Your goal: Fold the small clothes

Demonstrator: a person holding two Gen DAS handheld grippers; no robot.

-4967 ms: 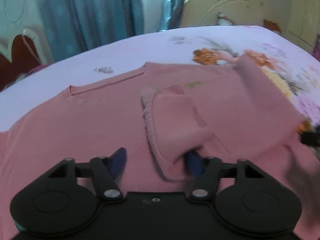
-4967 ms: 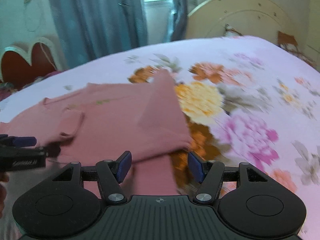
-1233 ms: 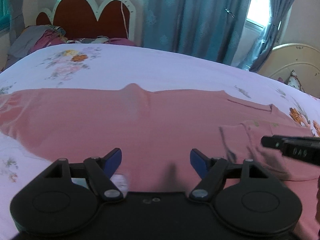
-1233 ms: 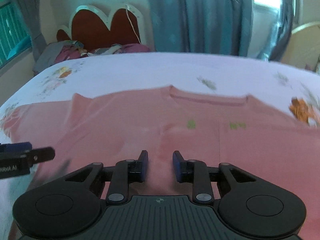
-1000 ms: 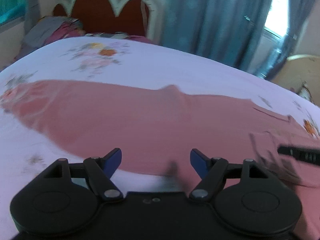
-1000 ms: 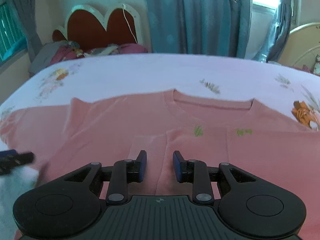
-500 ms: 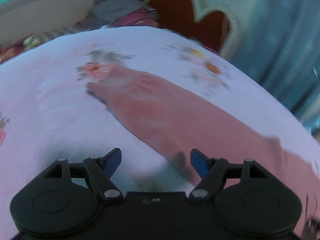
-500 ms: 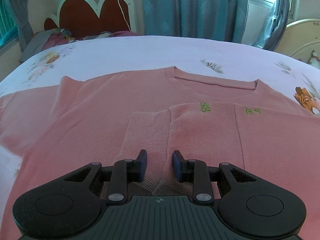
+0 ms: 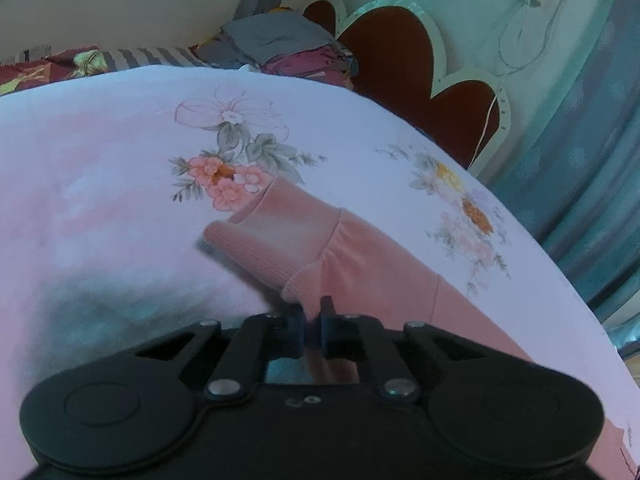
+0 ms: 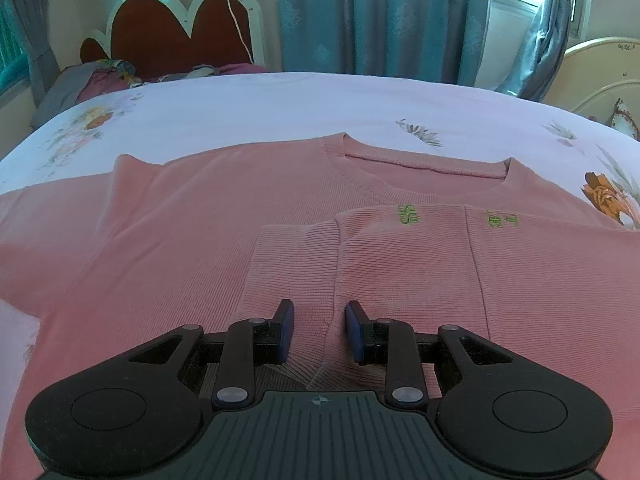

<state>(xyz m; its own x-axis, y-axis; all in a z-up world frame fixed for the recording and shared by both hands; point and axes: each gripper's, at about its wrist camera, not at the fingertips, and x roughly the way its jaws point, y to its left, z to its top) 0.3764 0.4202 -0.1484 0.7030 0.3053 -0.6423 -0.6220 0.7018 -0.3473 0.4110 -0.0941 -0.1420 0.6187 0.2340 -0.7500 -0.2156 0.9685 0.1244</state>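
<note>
Left hand-held gripper clamped on pink ribbed knit sweater sleeve near cuff; right hand-held gripper narrowly parted over folded sleeve, seen only right view.

I see two small patches of green embroidered characters on the pink sweater, on the folded-over part; I cannot read either. No other text is legible.

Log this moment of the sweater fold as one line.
left gripper: shut on sleeve near cuff | right gripper: open over folded sleeve | pink sweater: flat on bed
</note>
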